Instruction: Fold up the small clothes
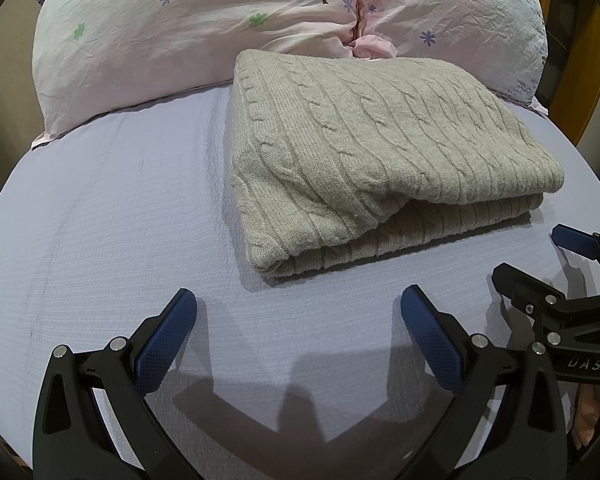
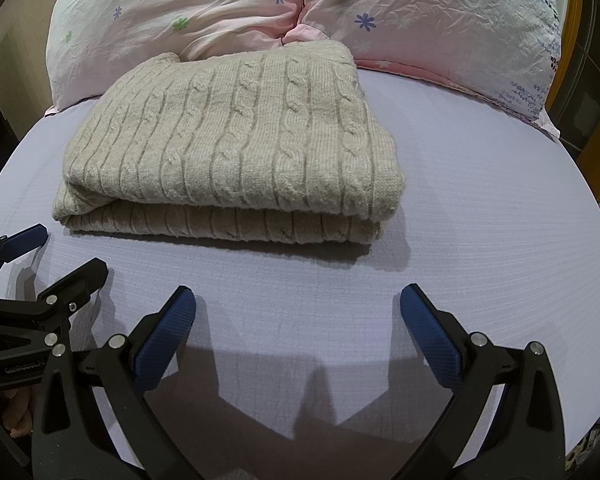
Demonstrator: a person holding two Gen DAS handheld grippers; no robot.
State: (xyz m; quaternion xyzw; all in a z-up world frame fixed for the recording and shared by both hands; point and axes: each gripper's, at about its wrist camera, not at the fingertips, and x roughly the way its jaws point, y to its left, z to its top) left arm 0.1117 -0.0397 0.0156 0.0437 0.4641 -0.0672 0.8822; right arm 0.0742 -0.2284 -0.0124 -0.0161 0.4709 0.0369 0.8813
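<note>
A beige cable-knit sweater (image 1: 372, 152) lies folded in a thick rectangular stack on the lilac bed sheet (image 1: 112, 216); it also shows in the right wrist view (image 2: 236, 152). My left gripper (image 1: 298, 304) is open and empty, hovering over the sheet just in front of the sweater's near left corner. My right gripper (image 2: 298, 304) is open and empty, in front of the sweater's near right edge. Each gripper shows at the edge of the other's view: the right one (image 1: 540, 256) and the left one (image 2: 66, 250). Neither touches the sweater.
Two pink floral pillows (image 1: 188, 36) (image 2: 440, 28) lie behind the sweater against the headboard. A wooden bed frame (image 1: 580, 92) runs along the right. Bare sheet (image 2: 500, 208) lies to the right of the sweater and on its left.
</note>
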